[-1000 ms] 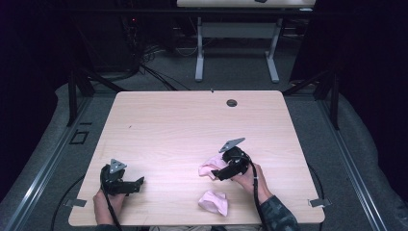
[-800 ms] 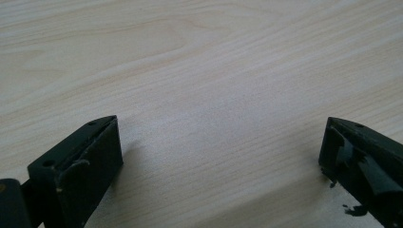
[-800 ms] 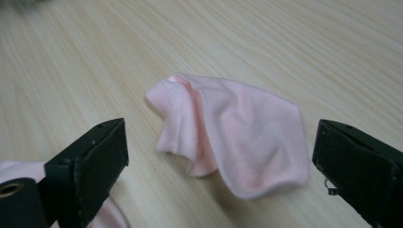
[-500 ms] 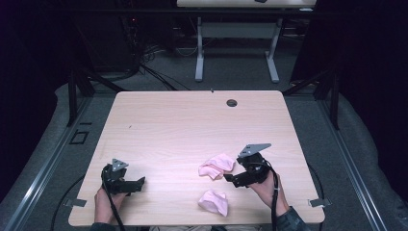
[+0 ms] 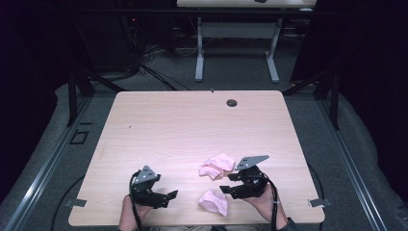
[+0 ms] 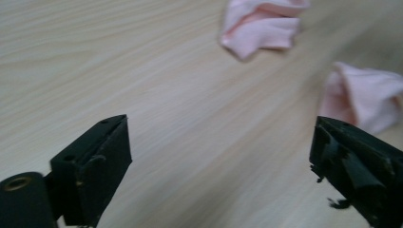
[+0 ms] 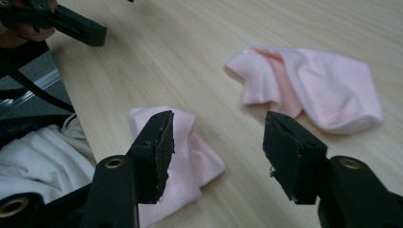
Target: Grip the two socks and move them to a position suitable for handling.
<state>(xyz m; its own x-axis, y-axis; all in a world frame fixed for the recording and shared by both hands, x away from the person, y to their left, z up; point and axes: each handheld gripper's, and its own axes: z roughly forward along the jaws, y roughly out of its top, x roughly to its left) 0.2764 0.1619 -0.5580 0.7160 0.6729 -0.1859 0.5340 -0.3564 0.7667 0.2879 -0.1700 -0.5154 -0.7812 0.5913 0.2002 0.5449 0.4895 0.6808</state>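
Hovering low in the high view, the right gripper [image 5: 226, 185] sits between two pink socks: the near sock [image 5: 214, 201] just left and below it, the far sock [image 5: 217, 166] above-left. Its jaws have just been closing, yet stand apart with nothing clamped. The left gripper [image 5: 169, 197], jaws apart, lies farther left.

A light wooden table [image 5: 183, 130] has a small dark round hole [image 5: 232, 103] near its far edge. Beyond it, a white-legged desk [image 5: 235, 43] stands on grey carpet [image 5: 231, 79].
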